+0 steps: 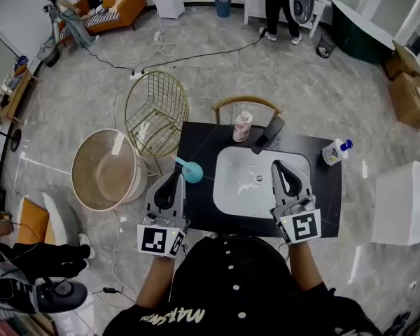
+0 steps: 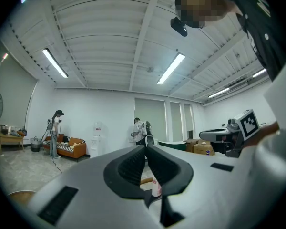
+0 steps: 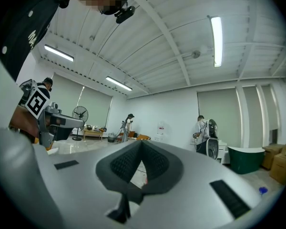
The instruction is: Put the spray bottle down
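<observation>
Hovering at the table (image 1: pixel 203 145) edge, left gripper (image 1: pixel 176 176) and right gripper (image 1: pixel 278 166) are pressed together, empty; spray bottle (image 1: pixel 335 151) apparently already down, so nothing remains.

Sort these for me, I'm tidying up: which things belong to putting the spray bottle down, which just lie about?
Job: spray bottle, blue-topped, on the counter; left gripper and right gripper, both shut and empty.
Lying about: pink bottle, teal object, faucet, wire chair.

Basin (image 1: pixel 246 187) open centre; faucet (image 1: pixel 267 134), pink bottle (image 1: pixel 242 126) block rear; spray bottle (image 1: pixel 334 151) right.
</observation>
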`<state>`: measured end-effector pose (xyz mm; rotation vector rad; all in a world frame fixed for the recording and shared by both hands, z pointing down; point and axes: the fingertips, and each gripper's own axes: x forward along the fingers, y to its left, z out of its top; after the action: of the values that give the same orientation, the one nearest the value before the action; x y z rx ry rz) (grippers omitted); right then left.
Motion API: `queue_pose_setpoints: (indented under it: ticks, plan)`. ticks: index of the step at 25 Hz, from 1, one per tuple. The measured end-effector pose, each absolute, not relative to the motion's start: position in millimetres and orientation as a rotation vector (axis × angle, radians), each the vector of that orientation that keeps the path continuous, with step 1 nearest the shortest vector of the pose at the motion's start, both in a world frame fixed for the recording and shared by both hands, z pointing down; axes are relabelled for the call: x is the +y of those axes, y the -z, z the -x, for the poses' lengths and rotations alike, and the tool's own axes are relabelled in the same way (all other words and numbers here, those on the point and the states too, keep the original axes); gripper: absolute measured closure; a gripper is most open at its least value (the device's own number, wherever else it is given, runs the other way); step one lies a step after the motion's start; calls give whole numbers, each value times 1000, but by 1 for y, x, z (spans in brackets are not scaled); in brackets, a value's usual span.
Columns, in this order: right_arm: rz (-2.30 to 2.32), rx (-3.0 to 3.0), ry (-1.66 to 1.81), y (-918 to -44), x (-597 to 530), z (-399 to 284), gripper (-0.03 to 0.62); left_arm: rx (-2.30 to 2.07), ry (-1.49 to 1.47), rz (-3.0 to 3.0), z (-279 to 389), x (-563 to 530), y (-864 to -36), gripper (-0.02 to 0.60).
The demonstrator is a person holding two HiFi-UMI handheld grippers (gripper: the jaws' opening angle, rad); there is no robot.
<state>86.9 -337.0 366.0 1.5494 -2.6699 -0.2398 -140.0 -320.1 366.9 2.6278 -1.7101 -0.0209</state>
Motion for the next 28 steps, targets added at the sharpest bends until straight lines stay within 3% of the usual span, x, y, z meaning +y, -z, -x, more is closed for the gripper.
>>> queue_pose_setpoints:
  ticks: [28]
  plan:
    - [-1529,-2673,263,-365,-343,-82,599,-1705,19,-2624,138,-323,-371,555]
